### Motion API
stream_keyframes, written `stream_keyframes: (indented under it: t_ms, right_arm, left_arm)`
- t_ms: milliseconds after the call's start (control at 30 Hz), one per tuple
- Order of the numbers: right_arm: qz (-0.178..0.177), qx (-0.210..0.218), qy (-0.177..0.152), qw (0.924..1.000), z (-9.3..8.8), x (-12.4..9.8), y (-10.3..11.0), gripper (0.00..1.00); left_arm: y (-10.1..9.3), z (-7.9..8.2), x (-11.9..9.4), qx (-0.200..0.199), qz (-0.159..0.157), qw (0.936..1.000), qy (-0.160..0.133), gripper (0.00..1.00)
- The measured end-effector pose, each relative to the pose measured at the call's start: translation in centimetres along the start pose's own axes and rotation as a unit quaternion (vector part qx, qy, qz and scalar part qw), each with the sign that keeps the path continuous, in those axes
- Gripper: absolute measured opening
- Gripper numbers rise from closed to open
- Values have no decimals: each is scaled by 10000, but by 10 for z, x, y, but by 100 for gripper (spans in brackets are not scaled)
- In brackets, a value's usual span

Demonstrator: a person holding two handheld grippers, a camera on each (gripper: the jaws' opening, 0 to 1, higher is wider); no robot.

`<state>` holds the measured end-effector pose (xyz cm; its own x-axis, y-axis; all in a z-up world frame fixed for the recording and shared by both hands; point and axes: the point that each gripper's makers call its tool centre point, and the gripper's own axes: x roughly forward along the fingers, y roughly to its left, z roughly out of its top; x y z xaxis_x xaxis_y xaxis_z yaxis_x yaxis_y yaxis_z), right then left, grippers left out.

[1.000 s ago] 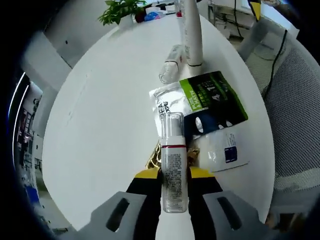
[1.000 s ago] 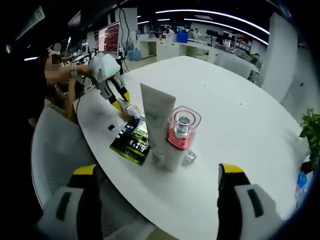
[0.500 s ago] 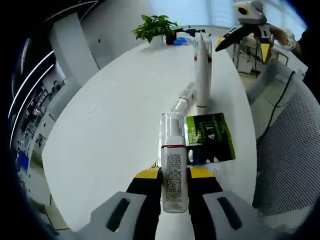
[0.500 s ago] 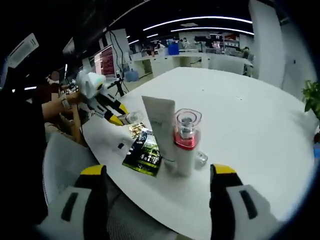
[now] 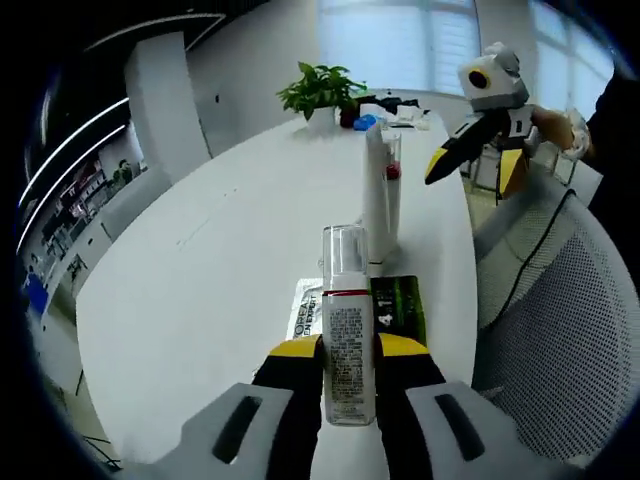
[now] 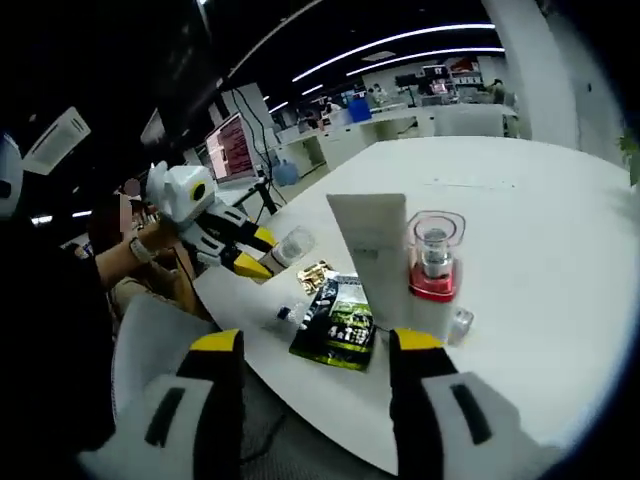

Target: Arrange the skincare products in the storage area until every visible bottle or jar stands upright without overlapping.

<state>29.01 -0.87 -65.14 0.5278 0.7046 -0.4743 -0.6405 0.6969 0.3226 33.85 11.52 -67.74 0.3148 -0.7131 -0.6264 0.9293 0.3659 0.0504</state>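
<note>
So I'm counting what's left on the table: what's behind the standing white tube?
In the right gripper view, a clear-capped pink-collared bottle stands upright just beyond the white tube, and a small clear cap lies by its base. The tube covers part of the bottle's body.

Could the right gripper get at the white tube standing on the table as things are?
Probably yes: the right gripper is open and empty, and the white tube stands upright just ahead, though the pink-capped bottle sits close beside it.

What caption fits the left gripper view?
Left gripper holds a clear pump bottle above the white table, sachets beyond.
</note>
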Motion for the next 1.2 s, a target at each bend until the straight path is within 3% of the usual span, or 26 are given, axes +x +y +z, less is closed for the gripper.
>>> stream_keyframes:
  t_ms: [267, 533, 567, 733, 867, 1200]
  right_arm:
    - [197, 77, -174, 9996, 6, 14, 15, 55]
    - [363, 366, -541, 9972, 18, 23, 19, 43]
    - [458, 542, -703, 9950, 23, 24, 21, 43]
    - [582, 708, -900, 9917, 29, 25, 22, 42]
    - [838, 1080, -1233, 9829, 39, 24, 26, 37]
    - [1027, 1459, -1518, 9722, 45, 23, 27, 31]
  left_arm:
    - [-18, 10, 3, -141, -54, 9997, -179, 15]
    - [-40, 20, 8, -454, -286, 9976, -448, 15]
    - [-42, 22, 9, -469, -312, 9973, -482, 15]
    - [-50, 31, 11, -545, -445, 9953, -658, 15]
    - [-55, 37, 12, -619, -577, 9932, -802, 15]
    - [-73, 43, 14, -750, -932, 9883, -951, 15]
